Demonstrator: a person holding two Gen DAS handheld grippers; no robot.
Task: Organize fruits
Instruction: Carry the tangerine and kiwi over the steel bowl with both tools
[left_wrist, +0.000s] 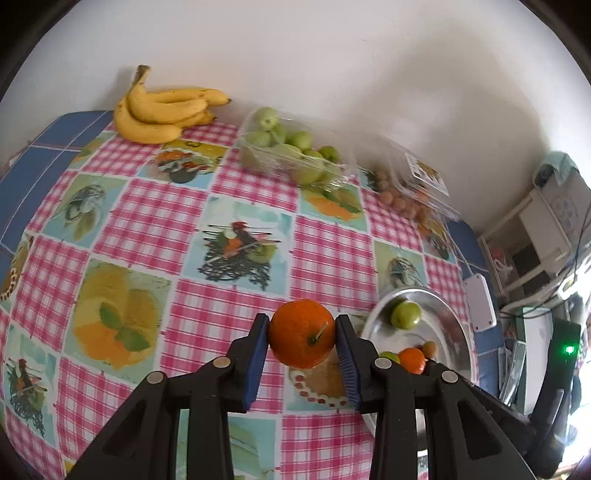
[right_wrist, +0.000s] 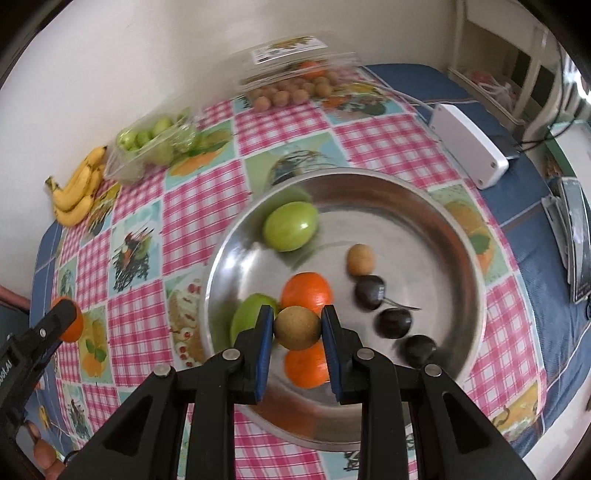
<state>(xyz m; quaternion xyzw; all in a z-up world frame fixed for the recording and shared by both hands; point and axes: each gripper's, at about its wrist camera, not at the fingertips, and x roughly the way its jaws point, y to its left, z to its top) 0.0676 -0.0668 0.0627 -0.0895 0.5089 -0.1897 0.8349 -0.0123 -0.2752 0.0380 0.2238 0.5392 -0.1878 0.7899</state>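
My left fingers (left_wrist: 301, 343) are clamped on an orange (left_wrist: 301, 333), blue pads pressed to both its sides, stem toward the lens, low centre of the left wrist view, lifted clear of the checked tablecloth (left_wrist: 184, 206). To its right, at the lower right of that view, sits the steel bowl (left_wrist: 450, 332), with a green fruit (left_wrist: 405, 314) in it.

Over on the right wrist view, my right fingers (right_wrist: 297, 328) grip a small brown round fruit (right_wrist: 297, 327), pads tight on either side, low centre of the frame, over the near part of the bowl (right_wrist: 424, 206). Inside it: a large green fruit (right_wrist: 290, 226) at upper left, another green one (right_wrist: 249, 317) behind my left pad, two oranges (right_wrist: 306, 293) above and below my catch, a tan round fruit (right_wrist: 361, 259) and three dark plums (right_wrist: 369, 291) trailing toward the lower right.

At the far edge of the tabletop, against the wall: bananas (left_wrist: 162, 109) at upper left, a clear tub of green fruit (left_wrist: 288, 151) beside them, and a clear tub of small brown fruit (left_wrist: 406, 195) further right, rather blurred. A white box (right_wrist: 469, 144) lies at the upper right.
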